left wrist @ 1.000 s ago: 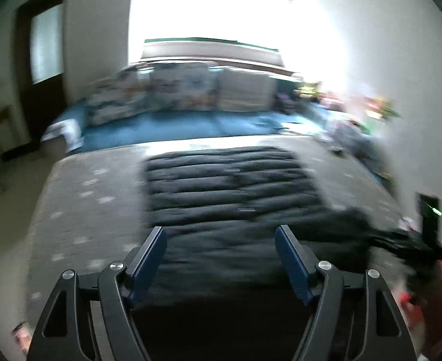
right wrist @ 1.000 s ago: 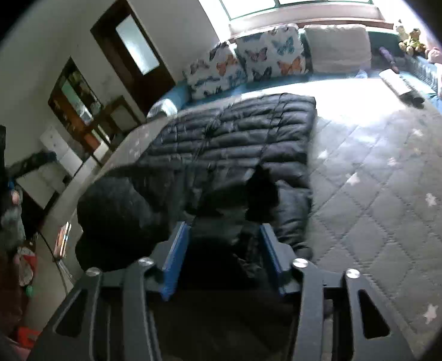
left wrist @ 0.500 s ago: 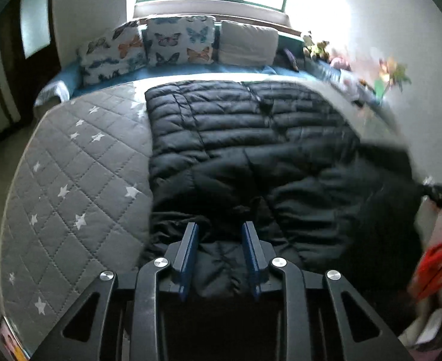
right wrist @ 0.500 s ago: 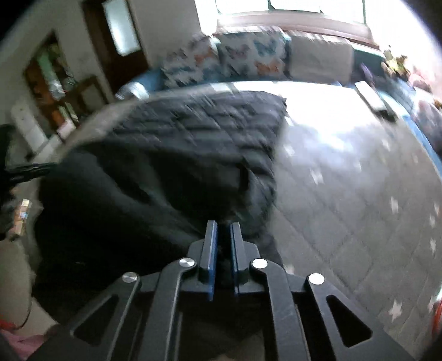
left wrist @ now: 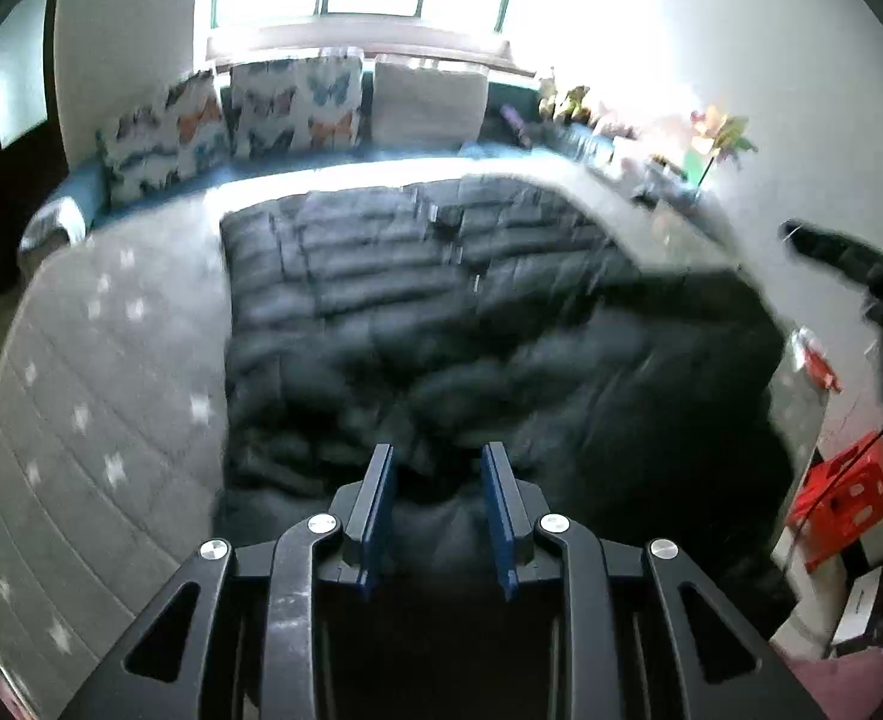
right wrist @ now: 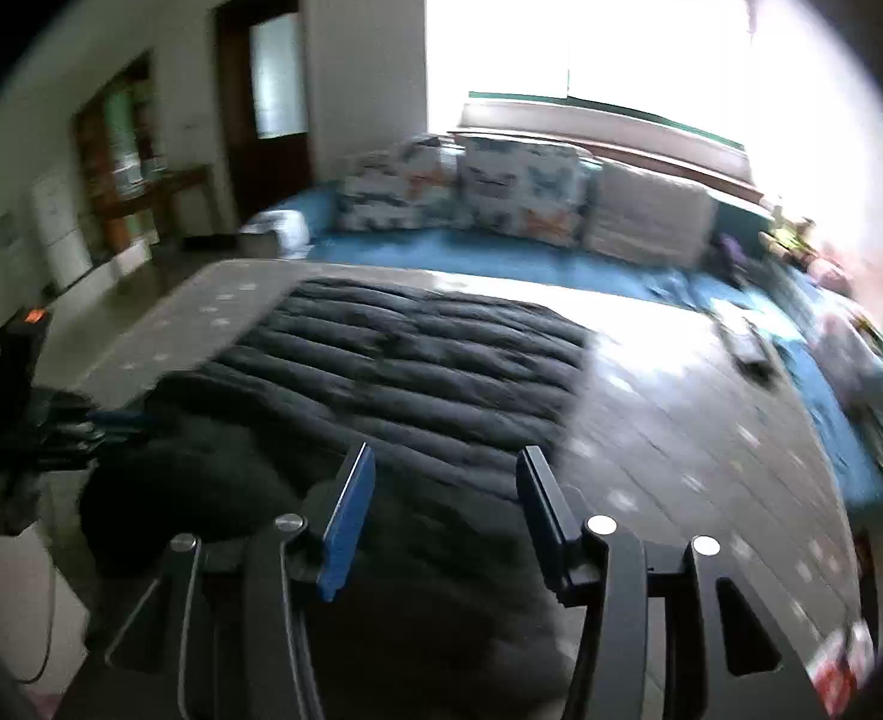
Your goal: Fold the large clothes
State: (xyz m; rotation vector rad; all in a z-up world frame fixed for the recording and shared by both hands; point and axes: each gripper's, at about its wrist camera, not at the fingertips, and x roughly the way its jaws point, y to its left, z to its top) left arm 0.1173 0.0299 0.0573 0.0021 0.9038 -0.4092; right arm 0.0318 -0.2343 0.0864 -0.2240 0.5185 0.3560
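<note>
Across the star-quilted bed (left wrist: 99,396), a black puffer jacket (left wrist: 393,300) is being laid out flat, its near end bunched and rumpled by the bed's edge. A fold of that near hem is being pinched by the left hand-held gripper (left wrist: 438,501), whose blue pads are narrowly set with padding bulging between them. The right hand-held gripper (right wrist: 441,510) is being held released above the jacket, its jaws having just been opening, with nothing pressed between them. For a clean fold, the clamped hem should probably be carried smoothly toward the far end, with the bulky quilting being flattened so that no air is being trapped. Butterfly pillows (right wrist: 459,192) and a plain cushion (right wrist: 651,222) are being kept at the headboard, well apart from the jacket. A small dark object (right wrist: 747,348) is lying on the bed to the right; it could be snagged if the jacket is being swung wide.
</note>
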